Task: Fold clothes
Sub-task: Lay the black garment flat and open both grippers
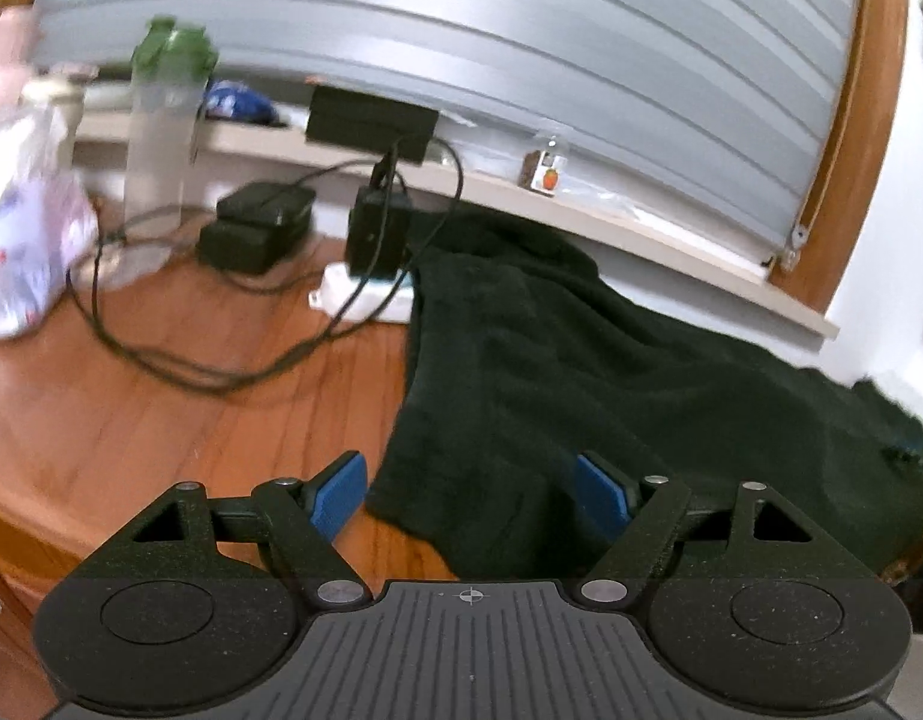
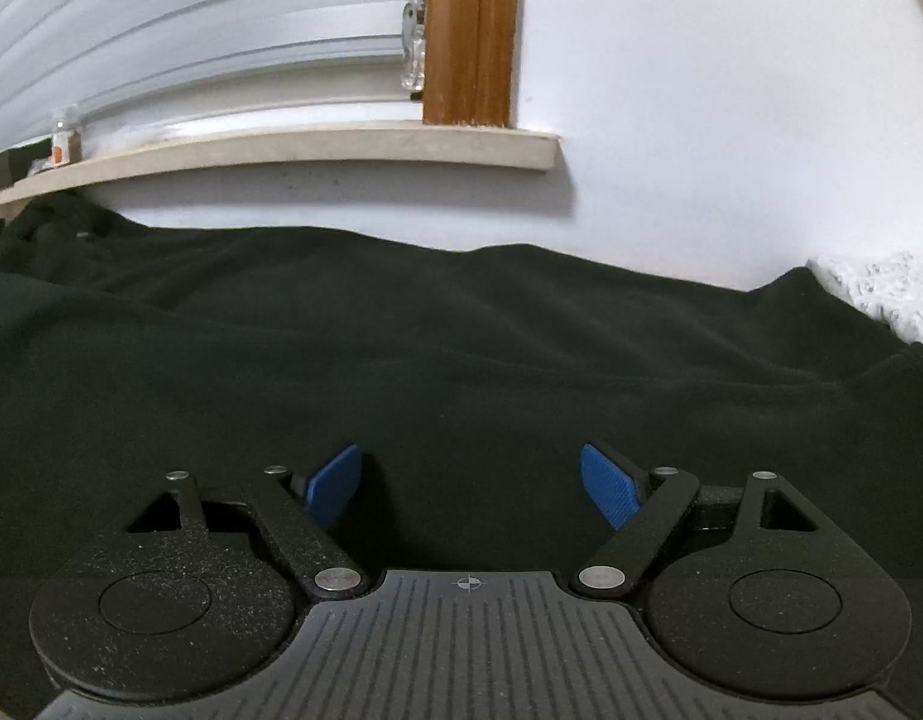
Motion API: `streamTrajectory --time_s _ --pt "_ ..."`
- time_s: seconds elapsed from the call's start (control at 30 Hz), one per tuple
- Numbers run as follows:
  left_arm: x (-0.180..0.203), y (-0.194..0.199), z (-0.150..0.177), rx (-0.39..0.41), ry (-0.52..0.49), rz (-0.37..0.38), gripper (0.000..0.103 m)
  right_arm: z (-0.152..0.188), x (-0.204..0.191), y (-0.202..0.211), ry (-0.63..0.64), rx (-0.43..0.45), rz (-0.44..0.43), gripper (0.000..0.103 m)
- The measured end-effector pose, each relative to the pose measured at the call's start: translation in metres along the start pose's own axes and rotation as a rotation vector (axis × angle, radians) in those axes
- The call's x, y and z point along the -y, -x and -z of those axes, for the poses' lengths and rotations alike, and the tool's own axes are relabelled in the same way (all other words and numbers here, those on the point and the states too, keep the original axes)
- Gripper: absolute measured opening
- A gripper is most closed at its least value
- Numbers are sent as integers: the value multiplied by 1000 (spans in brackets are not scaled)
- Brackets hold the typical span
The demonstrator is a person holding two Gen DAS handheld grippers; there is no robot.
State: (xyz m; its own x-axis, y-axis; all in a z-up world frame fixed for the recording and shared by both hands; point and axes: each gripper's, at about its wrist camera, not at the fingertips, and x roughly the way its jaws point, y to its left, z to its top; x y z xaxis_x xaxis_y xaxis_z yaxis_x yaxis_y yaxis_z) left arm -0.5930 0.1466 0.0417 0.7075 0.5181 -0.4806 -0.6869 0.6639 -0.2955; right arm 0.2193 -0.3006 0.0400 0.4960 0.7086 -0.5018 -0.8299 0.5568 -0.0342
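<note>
A dark green garment [image 1: 581, 372] lies spread on the wooden table [image 1: 161, 408], running from the wall toward the front right. My left gripper [image 1: 470, 495] hovers over the garment's near left corner with its blue pads [image 1: 341, 495] wide apart and nothing between them. In the right wrist view the same garment [image 2: 431, 348] fills the lower half of the picture. My right gripper [image 2: 473, 486] stands open low over that cloth, and its blue pads [image 2: 608, 483] hold nothing.
A clear bottle with a green lid [image 1: 164, 126], black boxes [image 1: 257, 228], a black adapter on a white block [image 1: 377, 234] and loose cables [image 1: 221, 360] crowd the table's left back. A windowsill [image 2: 341, 150] with a small jar [image 1: 548, 171] runs behind. White textured cloth [image 2: 881, 294] lies right.
</note>
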Motion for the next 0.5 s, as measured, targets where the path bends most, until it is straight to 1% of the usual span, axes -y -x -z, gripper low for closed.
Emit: streamTrajectory --time_s 0.13,0.17,0.2,0.27,0.3,0.33,0.4,0.43,0.5 --pt "-6 -11 6 2 29 -2 81 1 1 1 2 8 9 80" --pt "-8 -14 6 3 39 0 81 2 1 1 2 11 8 81" --pt "-9 -16 6 8 44 -6 79 1 2 1 0 11 8 80" --pt "-8 -18 8 18 39 -35 63 1 3 1 -4 14 5 80" --pt "-7 -19 8 17 26 -51 51 2 4 2 -7 17 3 80" --pt "-4 -17 6 16 8 -69 43 2 4 2 -9 19 2 80" --pt "3 -5 1 27 -18 -106 34 1 5 2 -16 18 6 80" --pt "7 0 -2 32 -32 -125 34 1 5 2 -15 18 4 80" --pt "12 16 -8 30 -52 -140 35 1 5 2 -14 18 0 80"
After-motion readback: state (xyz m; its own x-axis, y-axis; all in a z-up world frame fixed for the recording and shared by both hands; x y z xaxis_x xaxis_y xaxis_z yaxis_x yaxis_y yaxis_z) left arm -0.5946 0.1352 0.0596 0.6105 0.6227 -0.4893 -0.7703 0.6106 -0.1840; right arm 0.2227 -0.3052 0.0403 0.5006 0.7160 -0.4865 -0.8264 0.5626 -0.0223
